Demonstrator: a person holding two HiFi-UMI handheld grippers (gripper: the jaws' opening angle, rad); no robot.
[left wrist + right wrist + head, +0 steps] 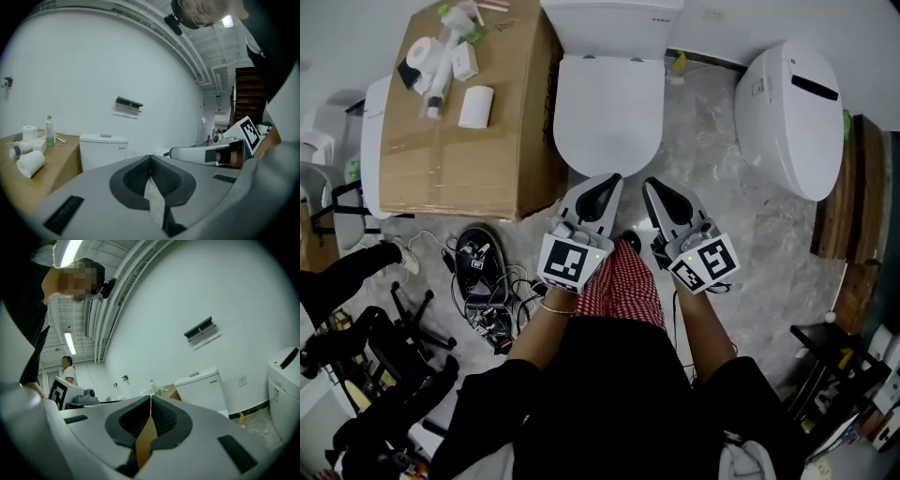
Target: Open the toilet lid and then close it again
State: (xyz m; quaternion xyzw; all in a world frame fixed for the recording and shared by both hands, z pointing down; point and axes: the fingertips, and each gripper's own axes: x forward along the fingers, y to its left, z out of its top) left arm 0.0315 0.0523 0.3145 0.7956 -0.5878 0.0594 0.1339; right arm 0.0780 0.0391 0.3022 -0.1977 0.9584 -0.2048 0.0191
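A white toilet stands against the wall with its lid [608, 111] down flat over the bowl and its tank [611, 26] behind. The tank [103, 149] also shows in the left gripper view, and the same tank [201, 389] in the right gripper view. My left gripper [602, 188] hangs just in front of the lid's near edge, jaws shut with nothing between them. Beside it my right gripper [656, 194] is likewise shut and empty, a little right of the lid's front. Neither touches the toilet.
A cardboard box [464, 122] with paper rolls and bottles stands left of the toilet. A second white toilet unit [794, 117] lies at the right. Cables and a dark device [483, 272] litter the floor at the left; a chair [384, 366] sits lower left.
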